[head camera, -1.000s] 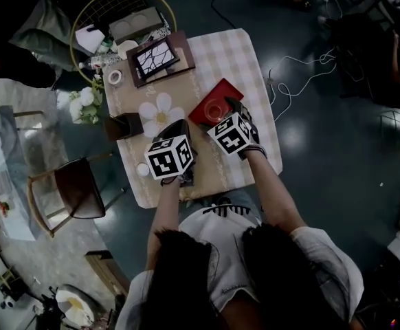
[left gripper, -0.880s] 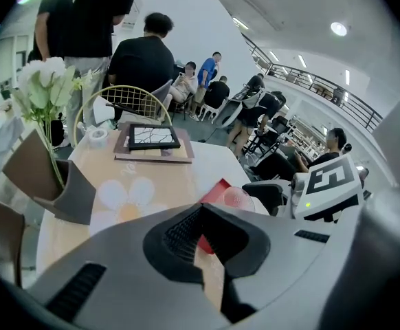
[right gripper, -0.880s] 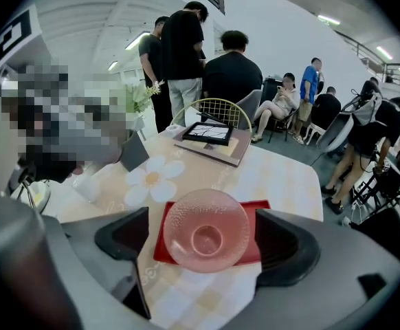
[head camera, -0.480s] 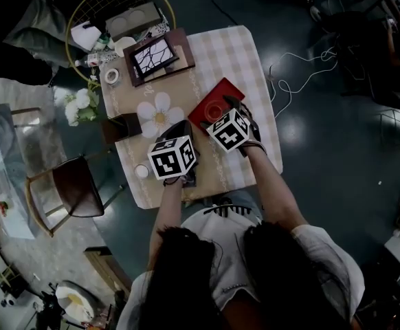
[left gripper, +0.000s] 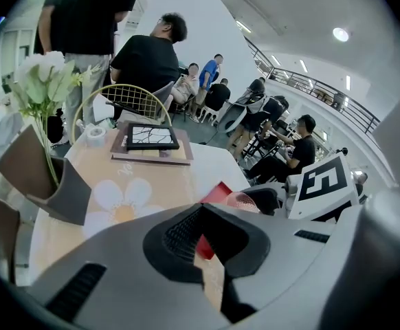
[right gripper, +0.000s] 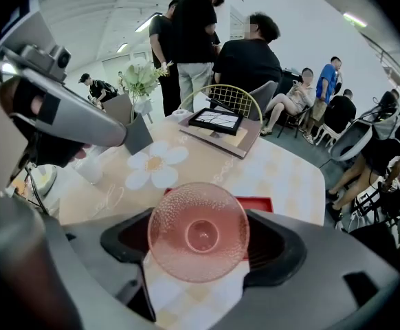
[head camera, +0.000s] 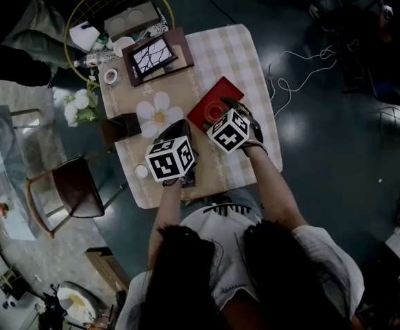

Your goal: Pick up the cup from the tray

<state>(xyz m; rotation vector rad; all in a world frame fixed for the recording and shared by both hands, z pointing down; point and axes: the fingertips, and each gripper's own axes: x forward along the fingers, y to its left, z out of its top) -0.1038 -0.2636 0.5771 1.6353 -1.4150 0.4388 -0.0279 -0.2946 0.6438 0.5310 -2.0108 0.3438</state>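
Observation:
A pink, dimpled glass cup (right gripper: 198, 231) stands on a red tray (right gripper: 258, 203) on the checked table. My right gripper (right gripper: 200, 254) reaches over the tray's near edge with the cup between its jaws. The jaws are closing, and I see no firm press on the glass. From the head view the cup (head camera: 214, 107) sits mid-tray (head camera: 220, 89) under the right gripper (head camera: 222, 111). The left gripper (head camera: 178, 124) hovers over the table left of the tray, holding nothing. Its jaws (left gripper: 203, 243) leave only a thin slit, and the cup (left gripper: 245, 200) shows to their right.
A white flower mat (head camera: 160, 114) lies left of the tray, with a dark holder (head camera: 123, 126) of white flowers beside it. A framed picture (head camera: 155, 57), a tape roll (head camera: 110, 75) and a wire basket (head camera: 117, 9) are at the far end. A chair (head camera: 76, 188) stands left. People sit beyond.
The right gripper has edged forward over the tray, so its jaws now sit either side of the cup. The left gripper has barely shifted.

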